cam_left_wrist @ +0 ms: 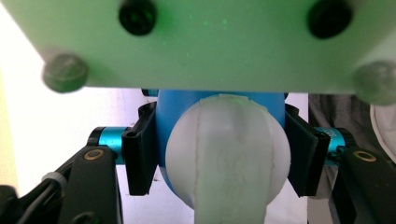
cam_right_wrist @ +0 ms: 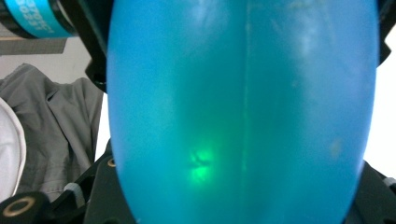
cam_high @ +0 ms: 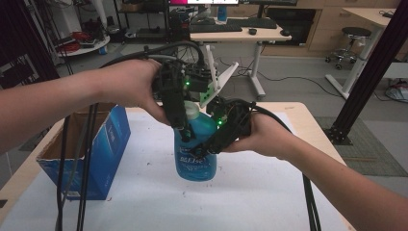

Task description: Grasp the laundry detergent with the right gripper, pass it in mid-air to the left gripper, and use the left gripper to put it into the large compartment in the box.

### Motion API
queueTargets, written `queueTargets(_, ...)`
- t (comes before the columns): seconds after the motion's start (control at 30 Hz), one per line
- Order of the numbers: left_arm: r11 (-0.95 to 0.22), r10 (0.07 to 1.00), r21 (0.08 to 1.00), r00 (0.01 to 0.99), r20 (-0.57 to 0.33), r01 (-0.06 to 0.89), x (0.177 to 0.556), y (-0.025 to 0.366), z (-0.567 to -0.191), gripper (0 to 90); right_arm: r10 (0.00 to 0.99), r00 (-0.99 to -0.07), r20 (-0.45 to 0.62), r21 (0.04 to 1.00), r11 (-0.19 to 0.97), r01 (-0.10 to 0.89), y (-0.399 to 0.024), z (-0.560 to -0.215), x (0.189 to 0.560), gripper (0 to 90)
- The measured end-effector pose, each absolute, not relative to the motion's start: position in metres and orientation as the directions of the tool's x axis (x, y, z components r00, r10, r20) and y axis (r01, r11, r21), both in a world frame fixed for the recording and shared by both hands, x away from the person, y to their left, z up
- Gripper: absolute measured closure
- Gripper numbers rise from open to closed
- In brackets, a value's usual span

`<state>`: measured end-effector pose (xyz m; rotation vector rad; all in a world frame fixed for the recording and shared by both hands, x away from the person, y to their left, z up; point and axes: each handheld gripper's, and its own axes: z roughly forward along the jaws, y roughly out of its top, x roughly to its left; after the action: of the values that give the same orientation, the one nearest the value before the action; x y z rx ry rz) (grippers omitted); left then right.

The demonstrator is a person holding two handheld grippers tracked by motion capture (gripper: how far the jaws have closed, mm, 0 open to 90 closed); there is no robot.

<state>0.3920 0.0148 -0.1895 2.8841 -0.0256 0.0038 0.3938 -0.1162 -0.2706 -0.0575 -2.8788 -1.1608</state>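
Surface: white-topped table (cam_high: 144, 202), in a workshop (desks behind).
Count: one blue bottle (cam_high: 196, 154), one blue box (cam_high: 103, 159).
Left gripper (cam_high: 185, 132): clamped on bottle's neck.
Right gripper (cam_high: 207, 149): clamped on bottle's body.

1. You work at a light wooden table (cam_high: 308, 120) with a white sheet (cam_high: 144, 197) covering most of its top.
2. At your left, an open blue cardboard box (cam_high: 103, 154) stands on the sheet.
3. A blue bottle (cam_high: 196, 159) stands upright at the middle.

An open blue cardboard box (cam_high: 84, 154) sits at my left on the white-covered tabletop (cam_high: 250, 202), grey cloth (cam_right_wrist: 56, 126) nearby.
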Motion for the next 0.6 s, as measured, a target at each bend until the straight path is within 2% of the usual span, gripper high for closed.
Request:
queueTargets(0.3,-0.963,-0.014,0.268,1.0,0.008,-0.015,0.3922,0.0157,-0.1886,38.0,0.032,-0.999,0.04,0.695,0.717,0.051,-0.115,-0.2706,0.3936,43.3)
queueTargets(0.5,-0.966,-0.006,0.259,1.0,-0.005,-0.004,0.3938,0.0158,-0.1897,38.1,0.044,-0.997,0.06,0.691,0.719,0.073,-0.1138,-0.2706,0.3917,29.6)
queueTargets(0.57,-0.964,-0.002,0.265,1.0,-0.006,0.0,0.3943,0.017,-0.1889,38.1,0.047,-0.997,0.068,0.688,0.721,0.081,-0.1145,-0.2708,0.3926,22.0)
queueTargets(0.6,-0.964,0.001,0.266,1.0,-0.004,0.002,0.3947,0.0182,-0.1883,38.1,0.057,-0.995,0.079,0.684,0.723,0.096,-0.1156,-0.2708,0.3936,22.0)
